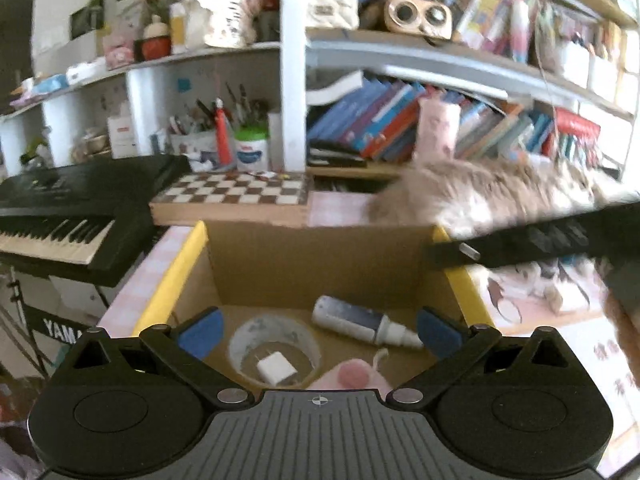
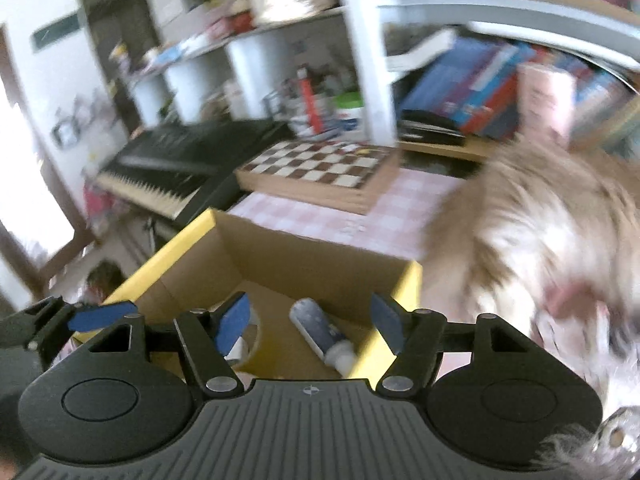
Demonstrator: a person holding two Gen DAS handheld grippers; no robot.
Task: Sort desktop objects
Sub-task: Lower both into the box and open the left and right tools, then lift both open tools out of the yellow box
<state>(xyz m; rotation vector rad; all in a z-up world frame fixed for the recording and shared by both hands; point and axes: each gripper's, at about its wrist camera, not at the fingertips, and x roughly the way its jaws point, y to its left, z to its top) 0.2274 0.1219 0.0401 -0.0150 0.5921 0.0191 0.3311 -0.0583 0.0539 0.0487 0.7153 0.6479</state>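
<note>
An open cardboard box (image 1: 320, 256) with yellow flaps stands on the pink checked tablecloth. On its floor lie a white and dark dropper bottle (image 1: 364, 322), a tape roll (image 1: 274, 354) ringing a small white cube (image 1: 276, 368), and a pink soft item (image 1: 356, 376). My left gripper (image 1: 318, 336) hovers open above the box with nothing between its blue pads. My right gripper (image 2: 311, 326) is open over the box's (image 2: 320, 248) near right corner, above the bottle (image 2: 320, 332), with nothing between its pads. One blue finger (image 2: 100, 315) of the left gripper shows at the left.
A fluffy beige and white furry thing (image 1: 480, 196), blurred, lies on the table just right of the box (image 2: 540, 232). A chessboard case (image 1: 236, 196) sits behind the box and a black keyboard (image 1: 60, 216) to the left. Crowded bookshelves (image 1: 440, 120) fill the back.
</note>
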